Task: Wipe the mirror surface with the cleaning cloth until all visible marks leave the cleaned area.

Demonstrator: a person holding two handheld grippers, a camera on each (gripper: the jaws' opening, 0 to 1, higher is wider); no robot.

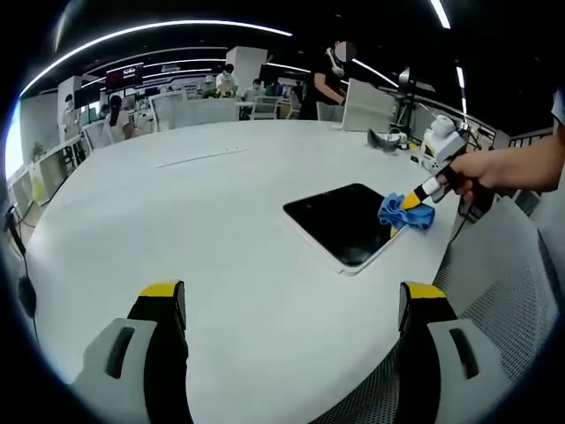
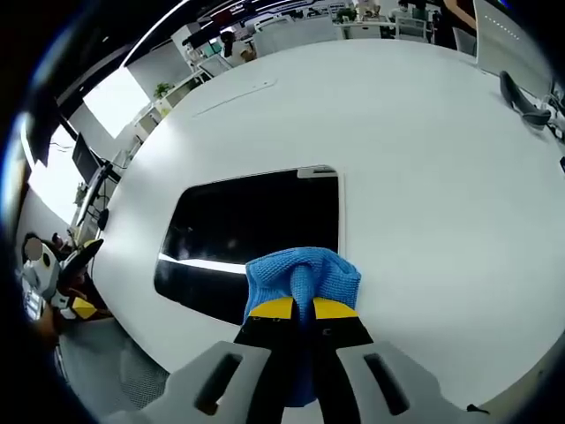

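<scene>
Where the white table (image 1: 221,203) curves toward its near right edge, the mirror (image 1: 346,223) lies flat, a dark rectangular panel with a pale rim, reflecting a ceiling light as a bright streak in the right gripper view. The right gripper (image 2: 294,308), its yellow-tipped jaws drawn narrow, pinches a bunched fold of the blue cleaning cloth (image 2: 303,276), and the cloth rests on the near edge of the mirror (image 2: 256,230). In the left gripper view, a person's hand (image 1: 481,170) holds that gripper (image 1: 411,201) at the mirror's right corner, the cloth (image 1: 406,212) beneath it. The left gripper (image 1: 291,300) hovers over bare table, near the mirror, jaws wide apart and holding nothing. Desks and seated people occupy the far background.
</scene>
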